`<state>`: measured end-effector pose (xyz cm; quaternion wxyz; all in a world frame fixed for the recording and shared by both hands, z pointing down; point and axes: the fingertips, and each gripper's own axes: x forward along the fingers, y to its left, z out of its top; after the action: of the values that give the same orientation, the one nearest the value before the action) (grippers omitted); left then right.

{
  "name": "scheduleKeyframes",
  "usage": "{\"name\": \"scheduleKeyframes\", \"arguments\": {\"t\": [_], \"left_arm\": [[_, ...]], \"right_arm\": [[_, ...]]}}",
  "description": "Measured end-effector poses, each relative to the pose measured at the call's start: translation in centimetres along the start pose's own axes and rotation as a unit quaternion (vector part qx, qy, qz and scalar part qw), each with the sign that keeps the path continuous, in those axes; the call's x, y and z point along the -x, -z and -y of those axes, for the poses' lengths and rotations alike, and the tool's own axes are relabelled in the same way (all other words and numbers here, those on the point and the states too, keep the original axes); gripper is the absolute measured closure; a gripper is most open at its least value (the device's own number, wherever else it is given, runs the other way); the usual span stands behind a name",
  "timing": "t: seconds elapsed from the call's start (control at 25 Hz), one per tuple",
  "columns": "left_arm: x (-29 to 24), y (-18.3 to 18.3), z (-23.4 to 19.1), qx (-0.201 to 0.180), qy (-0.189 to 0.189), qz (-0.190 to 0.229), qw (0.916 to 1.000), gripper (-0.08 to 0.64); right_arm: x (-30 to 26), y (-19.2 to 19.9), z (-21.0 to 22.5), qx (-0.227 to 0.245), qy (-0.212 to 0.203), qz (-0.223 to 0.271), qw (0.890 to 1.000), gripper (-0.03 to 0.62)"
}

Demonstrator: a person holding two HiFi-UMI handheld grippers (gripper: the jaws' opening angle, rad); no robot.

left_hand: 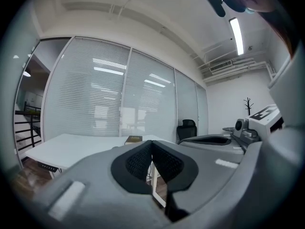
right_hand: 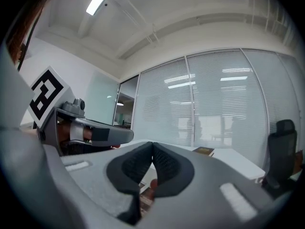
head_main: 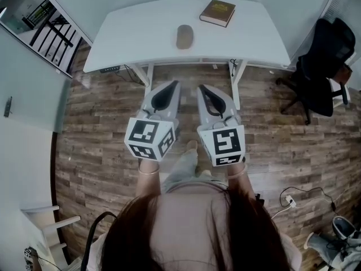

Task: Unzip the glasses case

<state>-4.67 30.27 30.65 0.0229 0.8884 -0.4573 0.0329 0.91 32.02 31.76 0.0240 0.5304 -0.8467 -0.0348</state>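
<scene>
The glasses case [head_main: 184,36], a brownish oval pouch, lies on the white table [head_main: 141,38] near its front middle. Both grippers are held side by side over the wooden floor, short of the table and pointing toward it. My left gripper [head_main: 174,84] is shut with nothing between its pads, and the left gripper view shows its tips [left_hand: 152,142] meeting. My right gripper [head_main: 201,87] is shut and empty too, its tips [right_hand: 152,143] touching in the right gripper view. Neither gripper touches the case.
A brown book [head_main: 218,12] lies at the table's far right, also visible as the book [left_hand: 134,139] and the book [right_hand: 204,151]. A black office chair [head_main: 321,66] stands right of the table. Cables [head_main: 299,199] lie on the floor. Glass walls with blinds stand behind the table.
</scene>
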Motion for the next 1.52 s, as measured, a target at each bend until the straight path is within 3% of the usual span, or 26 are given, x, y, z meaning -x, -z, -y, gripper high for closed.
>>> {"name": "scheduleKeyframes", "arguments": {"t": [0.72,1.16,1.52], "left_arm": [[-8.4,0.3,-7.6,0.022,0.017,-0.013,0.9995,0.557],[-12.4,0.3,-13.4,0.051,0.041,-0.012,0.9978,0.557],[-16.1,1.9,-16.0,0.082,0.057,-0.027,0.9946,0.555]], "right_arm": [[-9.9,1.2,4.3,-0.013,0.007,-0.019,1.000,0.589],[-16.8,0.6,5.9,0.017,0.039,-0.024,0.999,0.589],[-19.8,2.1,8.1,0.001,0.062,-0.035,0.997,0.589]]}}
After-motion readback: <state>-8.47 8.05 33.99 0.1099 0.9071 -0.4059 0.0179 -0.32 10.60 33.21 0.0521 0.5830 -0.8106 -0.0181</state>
